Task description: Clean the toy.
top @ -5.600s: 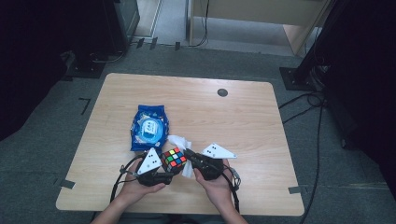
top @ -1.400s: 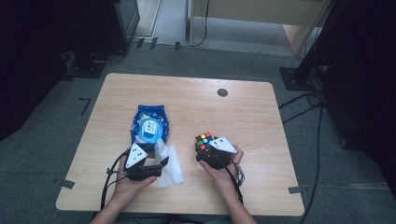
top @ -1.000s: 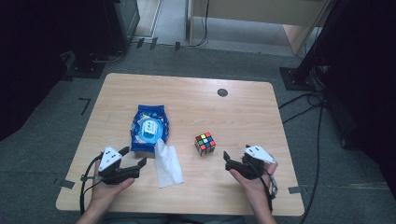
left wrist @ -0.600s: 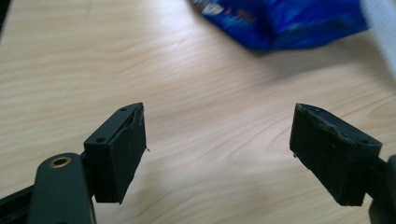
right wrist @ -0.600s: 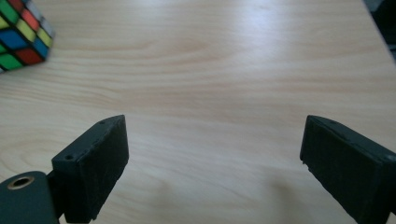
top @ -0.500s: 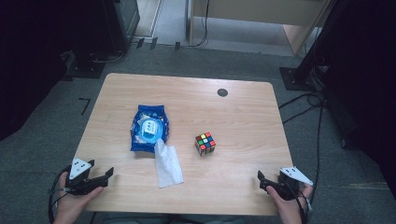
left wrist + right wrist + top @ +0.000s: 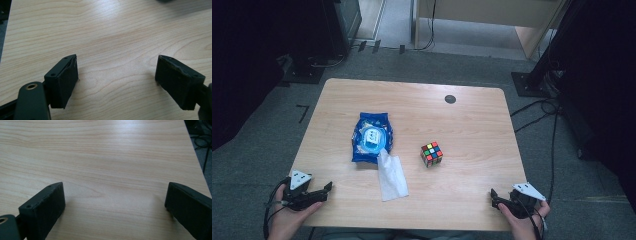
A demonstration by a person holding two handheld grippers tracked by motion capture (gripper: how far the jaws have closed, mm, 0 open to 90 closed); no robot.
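A colourful puzzle cube [image 7: 431, 154] stands alone near the middle of the wooden table [image 7: 472, 125]. To its left lies a blue wipes packet [image 7: 371, 137] with a white wipe [image 7: 391, 175] spread out just below it. My left gripper [image 7: 323, 190] rests at the table's front left corner, open, with bare wood between its jaws [image 7: 116, 72]. My right gripper [image 7: 494, 197] sits at the front right corner, open as well, over bare wood [image 7: 113, 195]. Both are far from the cube.
A small dark round grommet [image 7: 450, 99] sits near the table's far edge. Grey carpet surrounds the table, with cables [image 7: 552, 115] on the floor at the right and dark equipment stands behind.
Both grippers let go of the cube and packet and drew back to the front corners. The cube now stands free on the table, and the wipe lies by the packet.
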